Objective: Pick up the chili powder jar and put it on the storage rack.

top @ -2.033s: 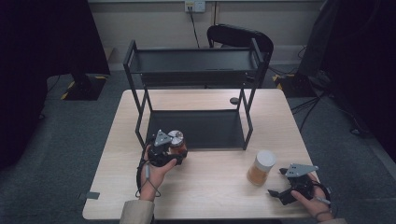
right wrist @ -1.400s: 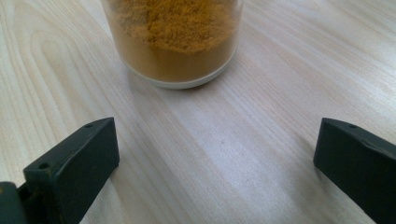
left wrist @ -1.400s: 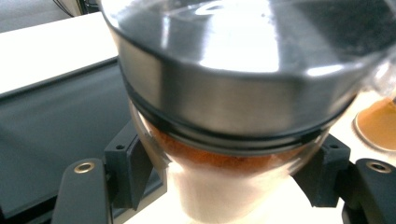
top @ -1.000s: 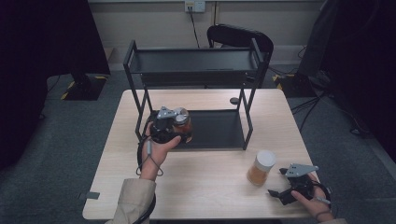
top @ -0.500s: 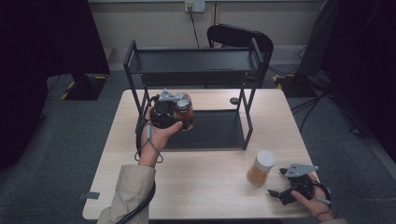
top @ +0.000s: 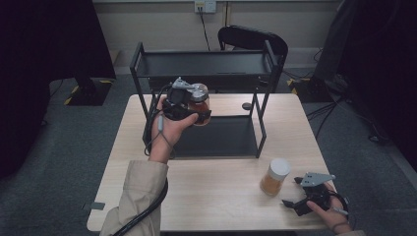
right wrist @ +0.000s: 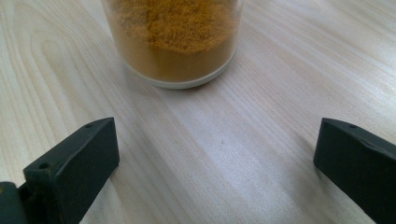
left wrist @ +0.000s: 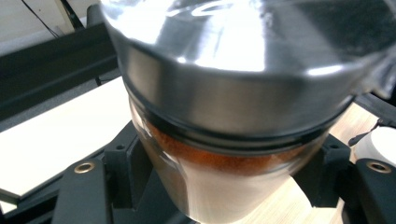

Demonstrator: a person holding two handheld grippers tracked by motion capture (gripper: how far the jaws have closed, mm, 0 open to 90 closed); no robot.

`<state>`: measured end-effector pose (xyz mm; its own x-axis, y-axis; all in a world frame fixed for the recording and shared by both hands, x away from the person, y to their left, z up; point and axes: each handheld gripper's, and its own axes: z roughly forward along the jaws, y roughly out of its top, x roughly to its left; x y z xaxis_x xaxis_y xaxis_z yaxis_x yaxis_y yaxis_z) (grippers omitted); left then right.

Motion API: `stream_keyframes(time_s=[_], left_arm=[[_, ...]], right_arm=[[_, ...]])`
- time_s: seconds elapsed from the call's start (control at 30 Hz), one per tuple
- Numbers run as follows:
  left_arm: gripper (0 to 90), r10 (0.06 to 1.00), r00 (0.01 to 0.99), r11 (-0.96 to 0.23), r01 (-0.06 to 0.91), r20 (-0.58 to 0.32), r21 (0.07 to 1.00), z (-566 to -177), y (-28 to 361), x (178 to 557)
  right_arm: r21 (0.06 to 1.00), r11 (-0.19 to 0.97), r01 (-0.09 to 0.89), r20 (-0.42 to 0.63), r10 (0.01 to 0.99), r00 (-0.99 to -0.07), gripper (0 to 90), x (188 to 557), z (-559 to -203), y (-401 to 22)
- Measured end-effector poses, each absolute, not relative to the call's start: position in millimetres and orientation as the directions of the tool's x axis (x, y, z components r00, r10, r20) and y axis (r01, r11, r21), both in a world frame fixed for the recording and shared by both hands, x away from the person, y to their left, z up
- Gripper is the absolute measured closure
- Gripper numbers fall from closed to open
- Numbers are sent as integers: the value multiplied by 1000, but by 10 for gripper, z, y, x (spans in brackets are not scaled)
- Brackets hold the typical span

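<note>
My left gripper [top: 196, 110] is raised over the table's far left, shut on a glass jar of red-brown spice [top: 198, 104] with a silver lid. In the left gripper view that jar [left wrist: 224, 140] sits clamped between the two black jaws. It hangs in front of the black two-tier rack [top: 206, 66], about level with the gap between its shelves. A second jar with yellow-orange powder and a white lid [top: 275, 177] stands on the table near the front right. My right gripper [top: 292, 194] rests just right of it, open, with that jar [right wrist: 173, 42] a short way ahead of its jaws.
The rack's lower shelf [top: 216, 137] lies flat on the light wooden table [top: 216, 196]. A small dark round thing [top: 247, 106] sits on the table behind the rack. A black chair [top: 253, 39] stands beyond the far edge.
My left gripper has lifted the red-brown spice jar from the table's front and carried it up and away toward the rack. The right gripper and the yellow jar have stayed still.
</note>
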<state>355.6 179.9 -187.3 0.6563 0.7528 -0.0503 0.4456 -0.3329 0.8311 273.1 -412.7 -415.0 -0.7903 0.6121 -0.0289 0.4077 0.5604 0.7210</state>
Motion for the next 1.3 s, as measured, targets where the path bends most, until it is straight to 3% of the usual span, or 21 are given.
stream_keyframes(time_s=[1.3], left_arm=[[302,754,657,-357,426,-13,832,-1000,1549,3922]], right_arm=[[720,561,408,-29,612,-790,0,2732,-4149,-4128]])
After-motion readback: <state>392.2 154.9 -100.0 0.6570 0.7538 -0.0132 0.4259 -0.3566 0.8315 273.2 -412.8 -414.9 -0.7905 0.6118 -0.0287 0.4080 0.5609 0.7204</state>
